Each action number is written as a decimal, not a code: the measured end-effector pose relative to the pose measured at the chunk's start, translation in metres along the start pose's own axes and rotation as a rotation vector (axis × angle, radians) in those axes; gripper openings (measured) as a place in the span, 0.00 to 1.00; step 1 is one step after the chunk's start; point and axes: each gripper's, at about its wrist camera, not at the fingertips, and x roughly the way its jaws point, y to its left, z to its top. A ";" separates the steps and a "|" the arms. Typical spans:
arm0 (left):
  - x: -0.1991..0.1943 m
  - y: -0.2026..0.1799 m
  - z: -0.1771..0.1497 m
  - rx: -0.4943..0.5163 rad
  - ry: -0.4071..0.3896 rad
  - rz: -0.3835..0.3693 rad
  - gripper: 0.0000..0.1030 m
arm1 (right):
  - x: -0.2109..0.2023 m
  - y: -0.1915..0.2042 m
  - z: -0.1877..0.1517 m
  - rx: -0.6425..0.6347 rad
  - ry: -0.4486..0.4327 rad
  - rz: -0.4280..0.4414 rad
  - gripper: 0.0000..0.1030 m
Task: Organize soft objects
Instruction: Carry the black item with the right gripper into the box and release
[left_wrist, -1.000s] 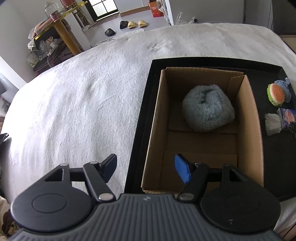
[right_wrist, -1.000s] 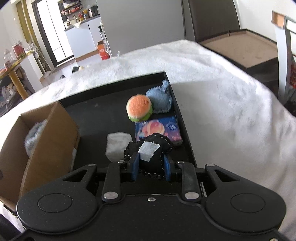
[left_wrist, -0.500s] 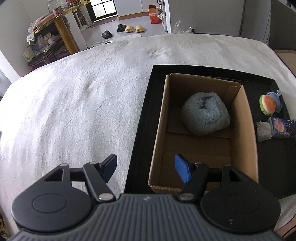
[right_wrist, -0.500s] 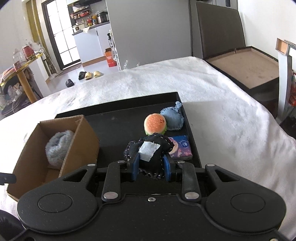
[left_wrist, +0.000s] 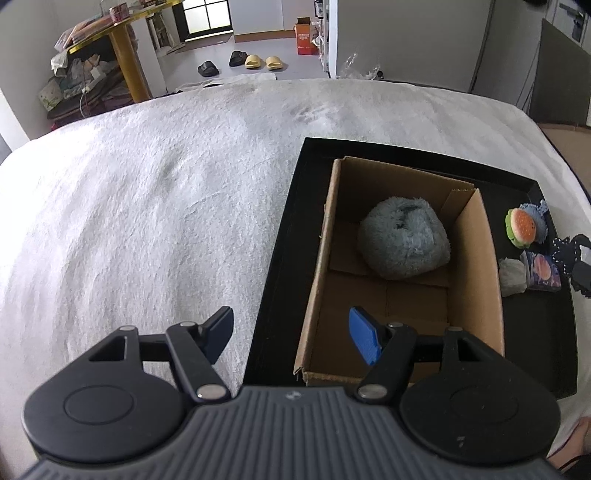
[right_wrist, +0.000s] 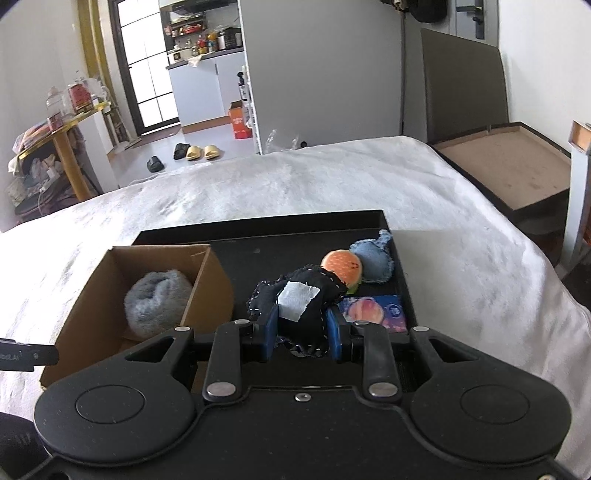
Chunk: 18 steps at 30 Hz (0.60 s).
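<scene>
4 slippers (right_wrist: 186, 153) on the floor beside an orange carton (right_wrist: 239, 121)

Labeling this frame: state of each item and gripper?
left gripper: open, empty
right gripper: shut on black plush
black plush: held, lifted
cardboard box: open
blue fuzzy ball: in box
burger toy: on tray

Ahead of the right gripper (right_wrist: 301, 334): a matt brown corrugated cardboard box (right_wrist: 208, 291), a fuzzy grey-blue plush ball (right_wrist: 157, 302), a smooth matt black tray (right_wrist: 258, 242) and a shaggy white fleece blanket (right_wrist: 295, 184).
</scene>
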 end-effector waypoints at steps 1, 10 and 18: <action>0.001 0.002 0.000 -0.007 0.002 -0.004 0.66 | 0.000 0.003 0.000 -0.005 -0.001 0.003 0.27; 0.008 0.009 -0.003 -0.023 0.005 -0.030 0.66 | 0.000 0.034 0.004 -0.054 0.012 0.044 0.27; 0.019 0.016 -0.007 -0.042 -0.001 -0.090 0.62 | 0.007 0.064 0.006 -0.095 0.035 0.104 0.28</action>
